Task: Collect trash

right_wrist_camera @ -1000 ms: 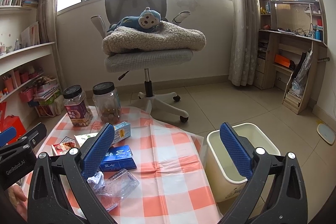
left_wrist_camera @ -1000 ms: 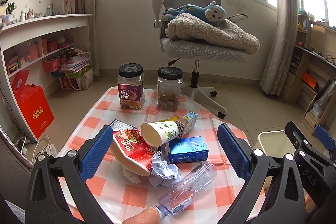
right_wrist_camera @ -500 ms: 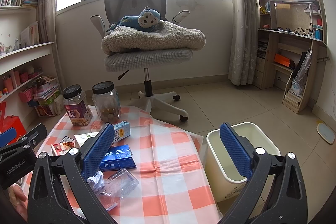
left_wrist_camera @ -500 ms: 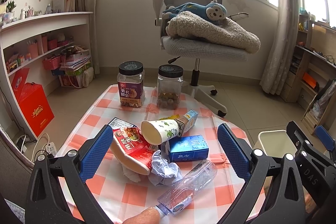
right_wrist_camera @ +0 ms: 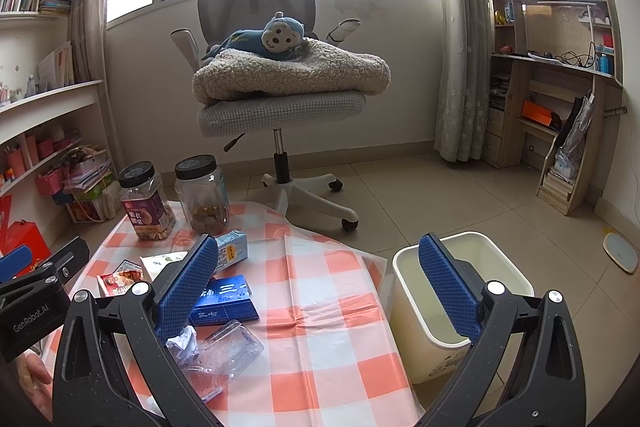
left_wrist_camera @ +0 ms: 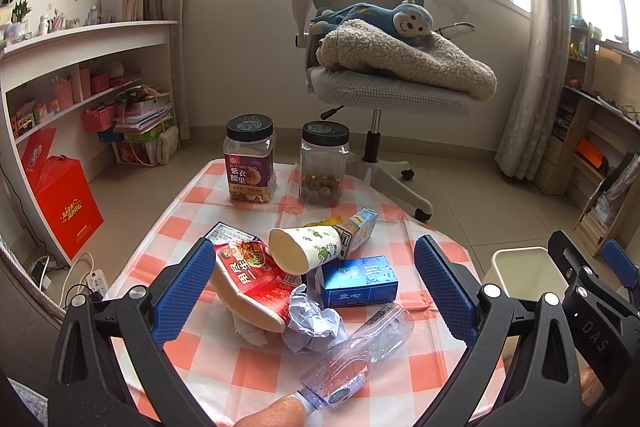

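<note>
Fingers spread wide and empty, the left gripper [left_wrist_camera: 310, 281] hangs over trash [left_wrist_camera: 308, 279] heaped on the checked table [left_wrist_camera: 404, 367] while the right gripper [right_wrist_camera: 318, 287] hangs between table edge and the bin [right_wrist_camera: 516, 279] beside it.

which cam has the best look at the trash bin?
Right wrist: the trash bin shows rim, inside and front wall beside the table, partly behind the right claw. Left wrist catches only its rim and top at the right edge.
</note>
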The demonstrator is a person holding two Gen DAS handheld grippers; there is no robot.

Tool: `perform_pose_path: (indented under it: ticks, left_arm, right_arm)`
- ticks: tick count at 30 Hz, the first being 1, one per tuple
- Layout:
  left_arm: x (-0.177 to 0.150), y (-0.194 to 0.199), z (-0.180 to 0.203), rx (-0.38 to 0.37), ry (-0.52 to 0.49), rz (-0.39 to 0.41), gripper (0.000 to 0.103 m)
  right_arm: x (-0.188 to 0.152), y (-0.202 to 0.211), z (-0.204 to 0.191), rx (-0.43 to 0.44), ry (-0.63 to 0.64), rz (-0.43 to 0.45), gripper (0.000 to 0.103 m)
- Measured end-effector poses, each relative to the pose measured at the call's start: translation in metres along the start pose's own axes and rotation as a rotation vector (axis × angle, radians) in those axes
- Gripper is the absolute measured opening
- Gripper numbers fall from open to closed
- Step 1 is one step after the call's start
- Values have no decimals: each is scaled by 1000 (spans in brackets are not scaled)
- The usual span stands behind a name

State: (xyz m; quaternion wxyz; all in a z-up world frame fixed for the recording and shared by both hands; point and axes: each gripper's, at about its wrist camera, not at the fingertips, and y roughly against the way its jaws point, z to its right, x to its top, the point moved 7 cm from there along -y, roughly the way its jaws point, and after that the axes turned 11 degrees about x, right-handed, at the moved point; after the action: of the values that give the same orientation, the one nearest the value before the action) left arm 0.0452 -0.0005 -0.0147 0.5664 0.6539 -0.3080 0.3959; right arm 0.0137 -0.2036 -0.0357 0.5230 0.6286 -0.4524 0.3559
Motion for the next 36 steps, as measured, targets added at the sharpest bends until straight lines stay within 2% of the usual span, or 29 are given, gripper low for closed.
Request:
perform_pose_path:
  ticks: [13,15,21,23,28,32,34,36]
  left_arm:
    - [-5,-2,0,25,-39,4,97]
    - [-10,-4,2,65,-102,17,97]
    - [-13,-14,-3,111,-137,-14,97]
    - [-10,-24,-8,152,-167,-55,97]
    - [-4,-57,-34,137,-81,-237,97]
    - [0,-89,-57,64,36,-381,96]
    - [-10,-108,-59,42,32,-477,96]
    - [-31,-123,-58,52,-6,-596,96]
  right_arm:
    - [-2,-1,1,0,-2,-10,96]
    - [-5,-1,2,0,-3,-15,96]
    - [-16,-12,7,-8,-16,-84,96]
    - [-20,-21,6,-9,-22,-138,96]
    - [-38,-43,5,5,-21,-293,96]
    - [-42,-53,9,29,-62,-363,96]
    - [-43,-58,14,44,-100,-394,96]
    - [-45,-64,17,65,-142,-428,96]
